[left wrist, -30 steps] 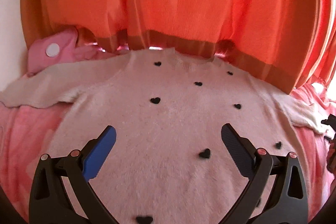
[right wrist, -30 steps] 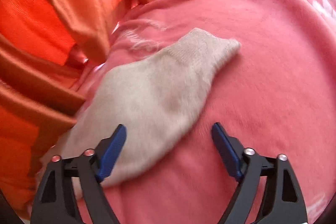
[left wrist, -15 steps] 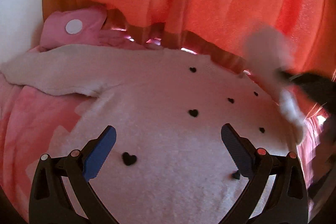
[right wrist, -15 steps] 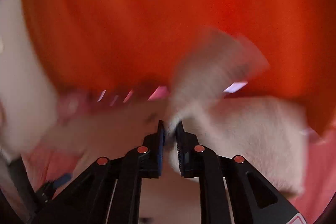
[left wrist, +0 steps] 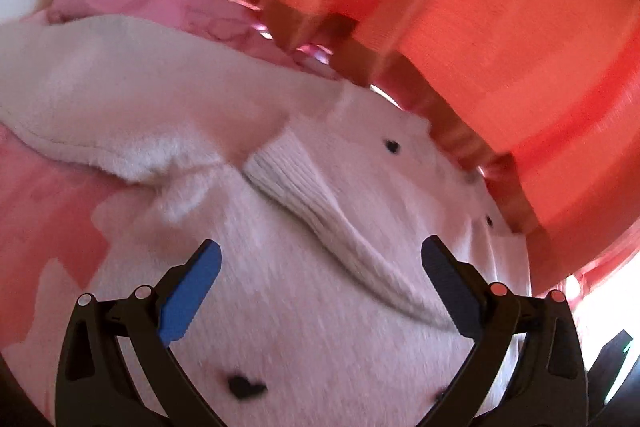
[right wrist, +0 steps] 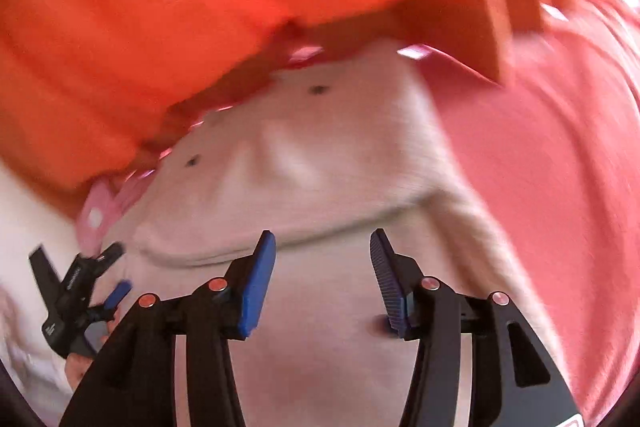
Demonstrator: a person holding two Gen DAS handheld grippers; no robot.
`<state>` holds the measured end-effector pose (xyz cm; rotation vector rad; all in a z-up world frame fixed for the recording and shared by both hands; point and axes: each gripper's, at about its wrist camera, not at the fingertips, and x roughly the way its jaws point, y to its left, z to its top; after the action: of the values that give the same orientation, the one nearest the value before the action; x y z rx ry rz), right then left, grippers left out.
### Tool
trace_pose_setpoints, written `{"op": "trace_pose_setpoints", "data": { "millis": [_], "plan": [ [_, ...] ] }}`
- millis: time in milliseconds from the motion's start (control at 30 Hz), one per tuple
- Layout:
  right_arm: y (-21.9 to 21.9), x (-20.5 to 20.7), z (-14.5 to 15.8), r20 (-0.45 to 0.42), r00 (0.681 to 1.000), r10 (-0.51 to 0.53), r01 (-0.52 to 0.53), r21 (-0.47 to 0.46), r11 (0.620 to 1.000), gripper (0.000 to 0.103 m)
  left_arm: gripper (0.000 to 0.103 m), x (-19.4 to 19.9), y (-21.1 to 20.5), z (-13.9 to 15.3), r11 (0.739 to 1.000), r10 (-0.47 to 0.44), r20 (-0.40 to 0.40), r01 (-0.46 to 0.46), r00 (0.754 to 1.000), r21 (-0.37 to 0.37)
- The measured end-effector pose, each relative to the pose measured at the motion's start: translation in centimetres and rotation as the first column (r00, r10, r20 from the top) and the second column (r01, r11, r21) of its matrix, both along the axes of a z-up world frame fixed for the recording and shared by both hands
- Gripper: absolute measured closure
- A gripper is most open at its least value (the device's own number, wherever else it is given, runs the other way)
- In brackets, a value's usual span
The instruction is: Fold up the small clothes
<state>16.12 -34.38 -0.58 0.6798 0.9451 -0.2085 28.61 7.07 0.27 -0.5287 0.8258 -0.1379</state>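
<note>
A pink blanket (right wrist: 540,155) covers the surface, with orange curtains (left wrist: 500,7) hanging behind it. Your cream sweater (left wrist: 320,287) lies flat on the blanket, 1 sleeve (left wrist: 340,223) folded across its chest. Your left gripper (left wrist: 320,287) hovers over the sweater, jaws wide apart. Your right gripper (right wrist: 322,279) is opening above the sweater, nothing between its jaws.

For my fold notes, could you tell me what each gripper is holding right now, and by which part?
Nothing: the left gripper is open above the sweater; the right gripper is opening, its jaws empty.
</note>
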Motion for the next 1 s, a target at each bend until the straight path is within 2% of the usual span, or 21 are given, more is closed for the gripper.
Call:
{"op": "trace_pose_setpoints", "data": {
  "millis": [100,133,200,267,300,333,367,433,467,500,533,567,600,633,667,700,767,833,900,933,1000],
  "plan": [
    [-1.1,0.8,-1.7,-0.001,1.000,-0.028,0.028,0.086,0.996,0.053,0.010,1.7,1.1,-1.2,0.996,0.030,-0.045,-0.034,0.999,-0.088],
    [-1.5,1.4,-2.3,0.003,0.999,-0.040,0.039,0.113,0.993,0.053,0.016,2.1,1.3,-1.5,0.993,0.035,-0.060,-0.042,0.998,-0.110],
    [-1.7,2.7,-2.8,0.025,0.999,-0.048,0.044,0.145,0.988,0.054,0.028,2.7,1.4,-1.5,0.993,0.042,-0.059,-0.048,0.997,-0.105],
    [-1.9,3.8,-2.8,0.070,0.994,-0.086,0.076,0.145,0.987,0.070,0.062,3.2,1.1,-1.2,0.995,0.013,-0.041,-0.017,0.999,-0.101],
    [-2.2,3.7,-2.5,0.094,0.990,-0.104,0.090,0.144,0.986,0.093,0.069,3.4,0.9,-1.0,0.994,-0.008,-0.027,0.005,1.000,-0.113],
    [-2.2,3.6,-1.9,0.121,0.986,-0.118,0.100,0.140,0.985,0.094,0.077,3.5,0.9,-0.7,0.994,-0.008,-0.016,0.006,1.000,-0.110],
    [-2.3,3.2,-0.9,0.171,0.979,-0.115,0.094,0.128,0.987,0.094,0.078,3.6,0.8,-0.6,0.996,-0.002,-0.010,0.001,1.000,-0.093],
    [-2.2,2.7,0.6,0.202,0.975,-0.097,0.090,0.045,0.995,0.095,0.078,3.8,0.6,-0.6,0.999,-0.008,-0.014,0.008,1.000,-0.039],
    [-2.4,2.8,0.4,0.173,0.981,-0.093,0.096,-0.011,0.995,0.095,0.078,3.8,0.5,-0.8,1.000,-0.007,-0.024,0.007,1.000,-0.014],
    [-3.3,2.7,-0.6,0.115,0.988,-0.106,0.110,-0.027,0.994,0.095,0.078,3.9,0.6,-1.4,1.000,0.000,-0.043,0.000,0.999,0.001],
    [-4.1,2.6,-2.2,0.048,0.990,-0.132,0.133,-0.009,0.991,0.095,0.080,3.9,0.7,-2.1,1.000,0.005,-0.063,-0.005,0.998,-0.002],
    [-4.9,2.3,-3.9,-0.001,0.986,-0.166,0.166,0.048,0.985,0.098,0.080,3.8,0.8,-2.5,1.000,0.007,-0.065,-0.008,0.998,-0.016],
    [-5.4,1.6,-4.0,0.033,0.980,-0.198,0.193,0.110,0.975,0.098,0.080,3.7,0.9,-2.4,1.000,0.011,-0.058,-0.012,0.998,-0.016],
    [-5.4,1.7,-3.2,0.018,0.982,-0.188,0.185,0.108,0.977,0.097,0.080,3.6,0.8,-2.2,1.000,0.009,-0.060,-0.009,0.998,-0.008],
    [-5.1,1.8,-2.5,0.019,0.984,-0.177,0.175,0.089,0.981,0.096,0.080,3.6,0.7,-2.0,1.000,0.006,-0.058,-0.006,0.998,0.002],
    [-4.7,1.8,-1.5,0.023,0.986,-0.167,0.166,0.056,0.985,0.090,0.080,3.6,0.6,-1.9,1.000,0.006,-0.059,-0.006,0.998,0.007],
    [-3.8,0.9,0.2,-0.005,0.983,-0.186,0.186,-0.009,0.983,0.088,0.080,3.5,0.6,-2.1,1.000,0.008,-0.062,-0.007,0.998,0.010],
    [-3.0,-0.7,2.0,0.043,0.976,-0.215,0.217,-0.048,0.975,0.088,0.080,3.5,0.5,-2.0,1.000,0.009,-0.063,-0.008,0.998,0.015],
    [-2.3,-1.1,3.2,0.087,0.976,-0.202,0.211,-0.120,0.970,0.088,0.080,3.6,0.4,-2.0,1.000,0.012,-0.065,-0.011,0.998,0.018],
    [-2.2,-0.7,3.2,0.095,0.979,-0.179,0.191,-0.149,0.970,0.088,0.080,3.4,0.5,-2.0,1.000,0.014,-0.064,-0.012,0.998,0.020],
    [-2.2,1.3,1.2,0.034,0.990,-0.136,0.140,-0.199,0.970,0.088,0.080,3.3,0.3,-2.0,0.999,0.010,-0.062,-0.007,0.998,0.040]
  ]
}}
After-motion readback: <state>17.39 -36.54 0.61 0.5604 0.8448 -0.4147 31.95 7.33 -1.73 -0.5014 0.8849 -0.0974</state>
